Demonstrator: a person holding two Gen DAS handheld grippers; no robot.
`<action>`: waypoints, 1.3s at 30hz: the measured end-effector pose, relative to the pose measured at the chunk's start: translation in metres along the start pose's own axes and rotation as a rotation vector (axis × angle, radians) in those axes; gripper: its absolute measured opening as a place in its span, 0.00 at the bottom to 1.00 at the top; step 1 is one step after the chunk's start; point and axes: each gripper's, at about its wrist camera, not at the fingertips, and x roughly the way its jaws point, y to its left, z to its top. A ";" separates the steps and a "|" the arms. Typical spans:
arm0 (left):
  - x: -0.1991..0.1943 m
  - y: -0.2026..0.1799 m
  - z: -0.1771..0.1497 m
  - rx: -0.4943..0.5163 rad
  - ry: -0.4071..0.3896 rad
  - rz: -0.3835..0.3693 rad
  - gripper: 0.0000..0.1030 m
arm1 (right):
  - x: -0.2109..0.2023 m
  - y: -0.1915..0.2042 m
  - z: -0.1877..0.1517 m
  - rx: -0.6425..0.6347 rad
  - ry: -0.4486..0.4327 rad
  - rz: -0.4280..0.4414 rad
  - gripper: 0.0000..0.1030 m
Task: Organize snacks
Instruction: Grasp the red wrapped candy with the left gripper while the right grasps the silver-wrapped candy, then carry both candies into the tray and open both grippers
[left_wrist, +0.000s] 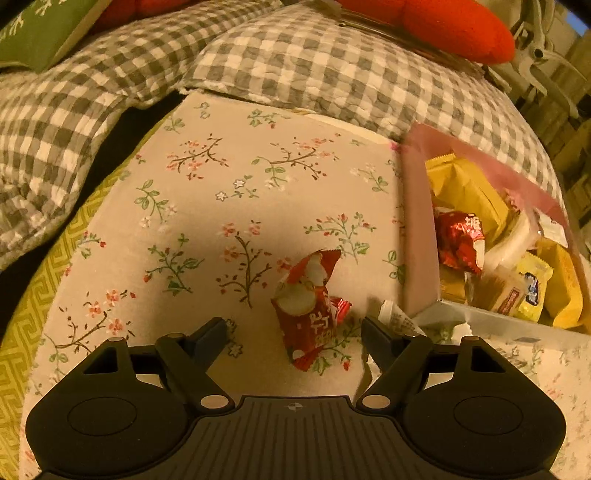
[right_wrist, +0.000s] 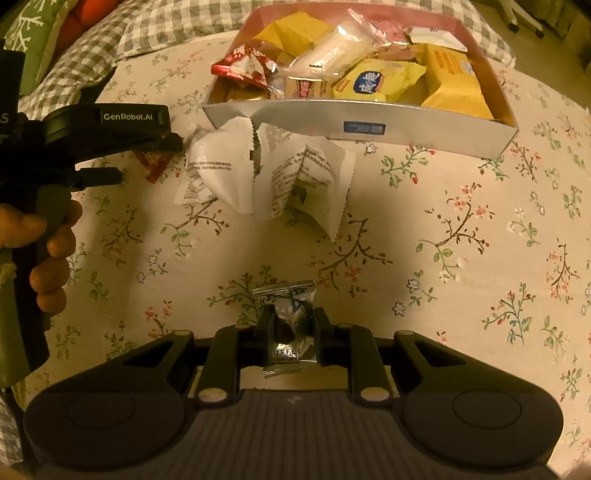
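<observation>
The right hand-held gripper (right_wrist: 290, 328) is pinching a silver truffle packet (right_wrist: 288, 325) low over the flowered bench (right_wrist: 461, 258), so the step looks like carrying it to the snack box (right_wrist: 354, 127) ahead. The left hand-held gripper (left_wrist: 293, 332) hangs spread around a red snack packet (left_wrist: 306, 314) lying beside the box, and next needs to close on it.

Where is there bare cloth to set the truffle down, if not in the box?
Bare floral tablecloth lies right of the right hand-held gripper and its truffle chocolate, below the snack box. Crowded: white wrappers before the box, and the box itself.
</observation>
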 end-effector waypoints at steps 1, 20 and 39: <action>0.000 0.000 0.000 0.002 -0.005 0.003 0.70 | 0.000 0.000 0.000 0.000 -0.001 0.001 0.18; -0.013 0.022 0.002 0.012 -0.033 -0.003 0.25 | -0.009 0.002 0.000 -0.005 -0.026 0.020 0.18; -0.061 0.029 0.004 0.060 -0.075 -0.047 0.22 | -0.027 -0.002 -0.001 -0.009 -0.058 0.065 0.18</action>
